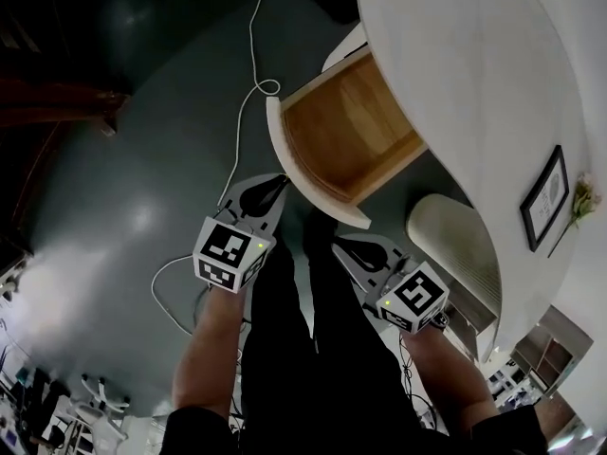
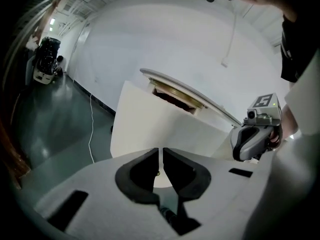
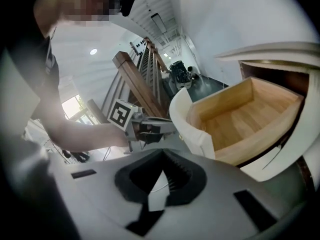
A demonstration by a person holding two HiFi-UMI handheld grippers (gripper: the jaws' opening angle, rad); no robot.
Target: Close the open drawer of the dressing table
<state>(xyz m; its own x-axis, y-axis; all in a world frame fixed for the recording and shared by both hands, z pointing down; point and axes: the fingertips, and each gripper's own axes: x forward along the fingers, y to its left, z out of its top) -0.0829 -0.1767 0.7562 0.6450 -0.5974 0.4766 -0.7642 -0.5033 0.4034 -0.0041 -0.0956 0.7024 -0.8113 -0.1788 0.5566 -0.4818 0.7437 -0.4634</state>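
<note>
Here, the open drawer with a pale wooden inside and a curved white front (image 1: 346, 136) juts from the white rounded desk (image 1: 474, 83), just ahead of both tongs. The left tongs (image 1: 277, 186) point at one end of its front, jaws closed on nothing. The right tongs (image 1: 340, 247) sit near the other end, likewise closed and empty. A thin white cable (image 1: 248, 74) trails over the grey floor (image 1: 142, 159) beyond the left tongs.

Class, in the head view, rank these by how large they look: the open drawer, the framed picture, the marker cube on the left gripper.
Largest: open drawer.
Then the marker cube on the left gripper and the framed picture look similar; the cube is nearer the camera, so unranked.
</note>
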